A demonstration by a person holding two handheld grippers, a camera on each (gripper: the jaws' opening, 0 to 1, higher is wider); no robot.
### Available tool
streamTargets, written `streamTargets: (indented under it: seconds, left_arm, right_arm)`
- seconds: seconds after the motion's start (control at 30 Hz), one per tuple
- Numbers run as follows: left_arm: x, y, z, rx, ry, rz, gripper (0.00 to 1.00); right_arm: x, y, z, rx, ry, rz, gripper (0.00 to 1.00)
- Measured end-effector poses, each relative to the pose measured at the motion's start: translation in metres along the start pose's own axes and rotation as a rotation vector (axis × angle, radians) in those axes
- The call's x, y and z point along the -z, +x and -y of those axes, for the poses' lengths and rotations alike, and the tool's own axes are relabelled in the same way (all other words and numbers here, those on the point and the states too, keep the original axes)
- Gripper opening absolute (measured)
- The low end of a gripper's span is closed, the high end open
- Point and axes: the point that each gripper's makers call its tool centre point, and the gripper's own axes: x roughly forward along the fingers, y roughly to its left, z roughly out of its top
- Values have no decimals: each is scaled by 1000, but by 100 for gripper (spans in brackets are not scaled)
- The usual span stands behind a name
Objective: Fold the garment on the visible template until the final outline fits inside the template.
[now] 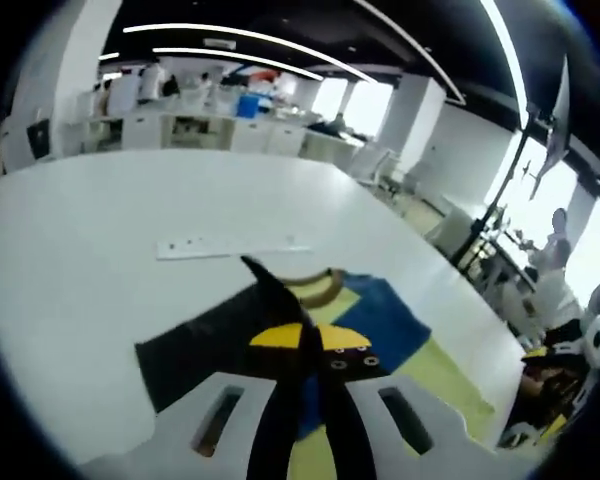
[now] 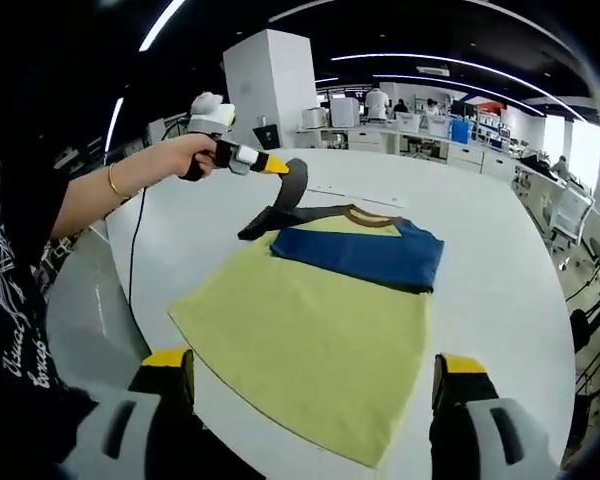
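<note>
Currently left gripper (image 2: 276, 165) clamps dark sleeve (image 2: 280, 210), upper left; right gripper (image 2: 310, 385) spread wide, empty. Risk: sleeve probably slips, fold skews.

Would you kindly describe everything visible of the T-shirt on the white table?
The T-shirt is soft knit cloth: a pale yellow body, a blue band across the chest, a brown-trimmed collar and a dark sleeve. It lies flat on the white table, hem towards the right claw, whose jaws stand apart. The left claw pinches the dark sleeve and lifts it off the table.
</note>
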Motion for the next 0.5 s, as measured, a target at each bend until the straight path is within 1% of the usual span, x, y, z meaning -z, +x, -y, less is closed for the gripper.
streamTargets:
  seconds: [0.2,0.4,0.47,0.5]
  left_arm:
    - [3,14,26,51,36,-23,1]
    - [1,29,54,100,61,-28,1]
    - [1,35,62,114,83,-37,1]
    - [4,37,67,121,103,-51,1]
  right_arm:
    - [3,-1,4,11,5,-8,100]
    - [5,-2,4,16,13,-12,100]
    - [5,-3,4,16,15,-16,100]
    - [6,-3,5,18,16,-17,100]
